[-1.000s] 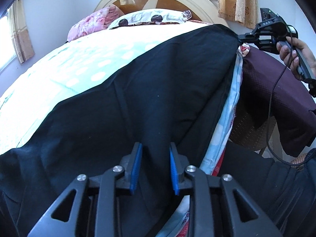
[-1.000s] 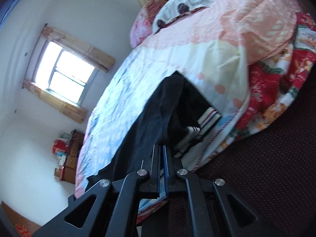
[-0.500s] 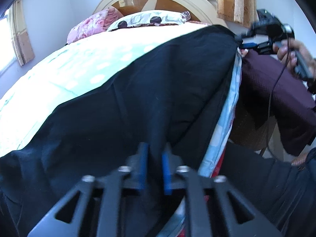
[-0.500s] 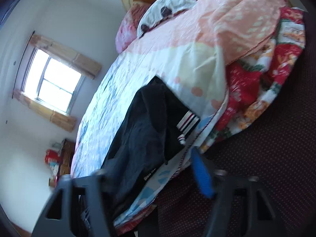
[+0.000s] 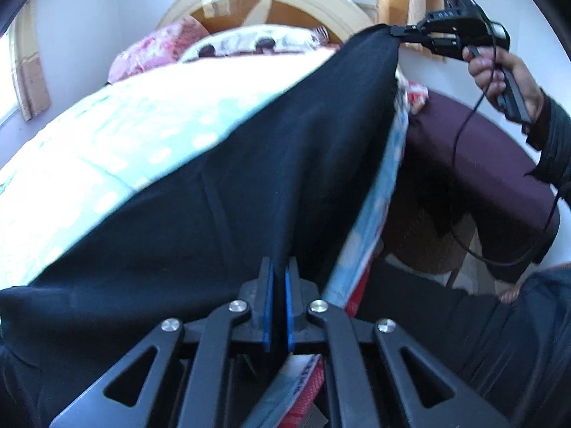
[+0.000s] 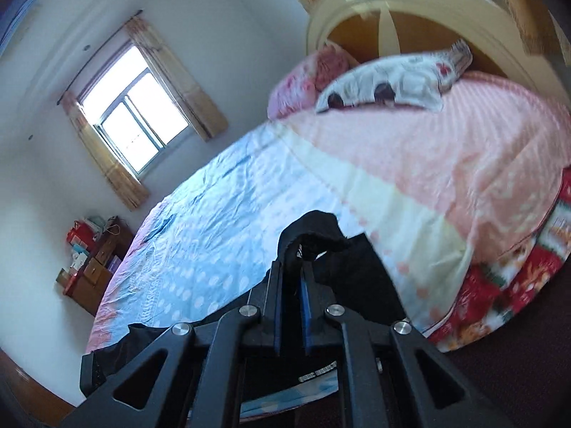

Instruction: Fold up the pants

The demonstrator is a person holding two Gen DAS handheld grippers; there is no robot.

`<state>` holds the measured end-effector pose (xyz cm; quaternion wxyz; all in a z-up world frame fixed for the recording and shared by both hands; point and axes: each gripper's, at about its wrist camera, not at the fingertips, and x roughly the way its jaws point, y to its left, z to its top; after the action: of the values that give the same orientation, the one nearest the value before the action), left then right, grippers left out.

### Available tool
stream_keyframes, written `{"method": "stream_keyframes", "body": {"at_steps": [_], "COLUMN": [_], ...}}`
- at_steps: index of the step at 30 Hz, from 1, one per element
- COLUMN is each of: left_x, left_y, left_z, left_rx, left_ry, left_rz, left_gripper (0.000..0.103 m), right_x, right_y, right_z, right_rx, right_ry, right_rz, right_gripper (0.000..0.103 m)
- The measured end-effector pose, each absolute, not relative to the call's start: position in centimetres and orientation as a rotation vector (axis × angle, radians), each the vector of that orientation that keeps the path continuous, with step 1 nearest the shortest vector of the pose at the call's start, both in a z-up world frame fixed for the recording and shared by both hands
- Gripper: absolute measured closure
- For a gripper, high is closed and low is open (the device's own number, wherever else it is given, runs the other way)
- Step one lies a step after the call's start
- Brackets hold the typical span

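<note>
Black pants lie lengthwise along the near edge of a bed with a dotted sheet. My left gripper is shut on the pants' near edge, dark cloth pinched between its blue pads. The far end is lifted off the bed and pulled taut by my right gripper, which a hand holds. In the right wrist view the right gripper has its jaws closing, with bunched black fabric pressed between the pads.
A cream arched headboard and two pillows stand at the bed's far end. A dark maroon surface lies beside the bed on the right. A curtained window and wooden drawers are beyond the bed.
My left gripper closed on the pants' edge. My right gripper opened briefly, closed again on the far end, rolled and rose, lifting that end off the bed.
</note>
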<state>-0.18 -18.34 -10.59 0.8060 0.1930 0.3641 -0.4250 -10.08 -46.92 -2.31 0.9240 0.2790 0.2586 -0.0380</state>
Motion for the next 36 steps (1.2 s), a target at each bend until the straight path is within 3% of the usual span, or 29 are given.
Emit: {"method": "stream_keyframes", "body": {"at_steps": [4,5,6,8,9,14,22,36], "left_x": [0.0,-0.1,-0.2,-0.4,-0.4,0.0,2.9,3.2], "left_y": [-19.0,-19.0,-18.8,-18.3,-17.6,-13.5,-6.4,-0.8], "left_z": [-11.7,-11.5,-11.2,-10.5,-9.8,-7.5,-7.9,-10.2], "left_rx": [0.4,0.396,0.401,0.43,0.439,0.405,0.309,0.298], "left_ry": [0.788,0.787,0.783,0.744,0.705,0.636,0.666,0.668], "left_rz": [-0.896,-0.901,-0.903,-0.866,-0.831,-0.754,-0.526,-0.385], "left_gripper": [0.087,0.083,0.079,0.047,0.041,0.029,0.026,0.022], "right_x": [-10.0,-10.3,-10.5,-11.2,-11.5,-11.2,0.7,16.4], "right_y": [-49.6,-50.2,-50.4,-50.2,-49.9,-46.2,-31.1,-7.0], "right_z": [-8.4,-9.4,-9.7,-8.6,-7.7,-2.2,-3.3,-7.7], "right_rx": [0.663,0.699,0.711,0.655,0.609,0.386,0.336,0.269], "right_ry": [0.702,0.715,0.713,0.69,0.675,0.603,0.808,1.058], "right_rz": [-0.175,-0.187,-0.194,-0.242,-0.268,-0.32,0.351,0.859], "right_gripper": [0.093,0.091,0.082,0.066,0.059,0.059,0.059,0.059]}}
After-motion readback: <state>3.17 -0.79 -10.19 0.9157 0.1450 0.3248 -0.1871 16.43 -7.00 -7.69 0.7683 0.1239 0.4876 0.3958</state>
